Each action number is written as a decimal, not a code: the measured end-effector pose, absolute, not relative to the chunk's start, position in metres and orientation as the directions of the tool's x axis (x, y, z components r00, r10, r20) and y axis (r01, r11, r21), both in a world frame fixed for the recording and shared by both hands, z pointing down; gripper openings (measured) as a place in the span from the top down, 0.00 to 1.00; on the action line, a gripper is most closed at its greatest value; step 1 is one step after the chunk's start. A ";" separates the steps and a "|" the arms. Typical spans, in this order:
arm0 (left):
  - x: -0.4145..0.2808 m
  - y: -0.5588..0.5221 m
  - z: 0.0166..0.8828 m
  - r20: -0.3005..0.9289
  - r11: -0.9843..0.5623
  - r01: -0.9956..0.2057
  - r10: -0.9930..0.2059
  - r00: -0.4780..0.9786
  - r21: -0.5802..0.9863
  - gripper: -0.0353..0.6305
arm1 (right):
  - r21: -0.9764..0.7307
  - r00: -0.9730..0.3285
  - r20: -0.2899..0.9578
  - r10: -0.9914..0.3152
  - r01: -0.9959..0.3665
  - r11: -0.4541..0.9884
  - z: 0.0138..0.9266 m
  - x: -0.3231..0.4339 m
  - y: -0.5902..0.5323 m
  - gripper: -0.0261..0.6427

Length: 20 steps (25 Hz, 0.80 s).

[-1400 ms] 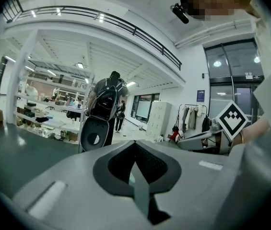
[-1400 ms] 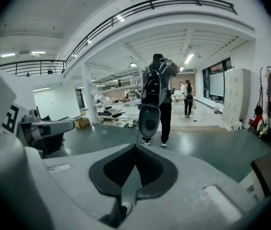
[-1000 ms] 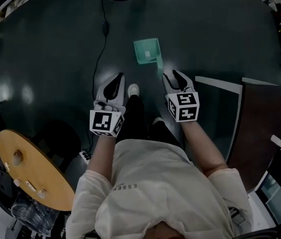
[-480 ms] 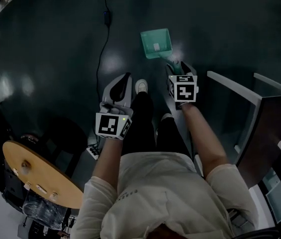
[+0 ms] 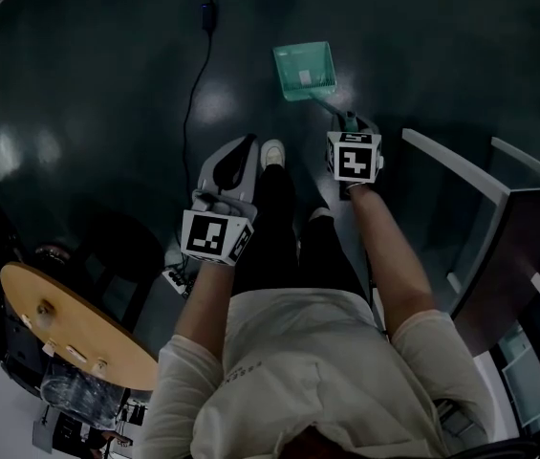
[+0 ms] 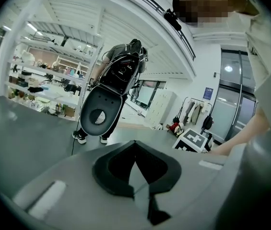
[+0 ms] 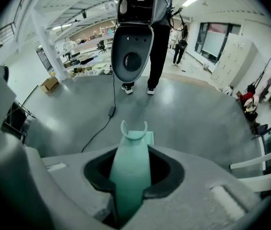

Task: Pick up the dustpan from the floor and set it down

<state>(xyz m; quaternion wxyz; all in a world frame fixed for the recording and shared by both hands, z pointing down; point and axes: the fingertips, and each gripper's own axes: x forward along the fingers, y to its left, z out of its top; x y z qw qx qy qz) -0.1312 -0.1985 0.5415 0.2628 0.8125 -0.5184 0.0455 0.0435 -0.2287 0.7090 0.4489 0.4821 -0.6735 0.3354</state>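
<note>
Dustpan (image 5: 304, 70) handle (image 7: 131, 171) sits between the jaws of the right gripper (image 5: 351, 122), which have just been closing and clamp it. From the grip, the long axis runs forward to the pan, flat on the floor (image 5: 107, 84). The left gripper (image 5: 236, 156), jaws together and empty, hangs farther off.

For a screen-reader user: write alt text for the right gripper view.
The right gripper, its fingers having just been closing, clamps the mint-green handle of the dustpan, which points away over the grey floor. Beyond it a black cable trails toward a person standing farther off.
</note>
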 end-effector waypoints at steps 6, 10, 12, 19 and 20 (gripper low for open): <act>-0.123 -0.186 0.528 0.333 -0.341 -0.862 -0.818 0.468 0.374 0.93 | -0.012 -0.143 0.929 -0.342 -0.934 0.358 0.687 0.053 -0.219 0.85; -0.120 -0.171 0.503 0.318 -0.334 -0.869 -0.833 0.453 0.364 0.93 | -0.032 -0.174 0.914 -0.368 -0.932 0.362 0.649 0.060 -0.203 0.85; -0.115 -0.159 0.488 0.313 -0.334 -0.876 -0.840 0.444 0.348 0.93 | -0.038 -0.187 0.902 -0.389 -0.933 0.359 0.623 0.067 -0.190 0.85; -0.104 -0.127 0.430 0.227 -0.332 -0.909 -0.893 0.389 0.252 0.93 | -0.038 -0.224 0.839 -0.496 -0.933 0.358 0.538 0.094 -0.149 0.85; -0.102 -0.123 0.418 0.209 -0.337 -0.911 -0.898 0.386 0.237 0.93 | -0.035 -0.228 0.830 -0.510 -0.932 0.361 0.525 0.099 -0.143 0.85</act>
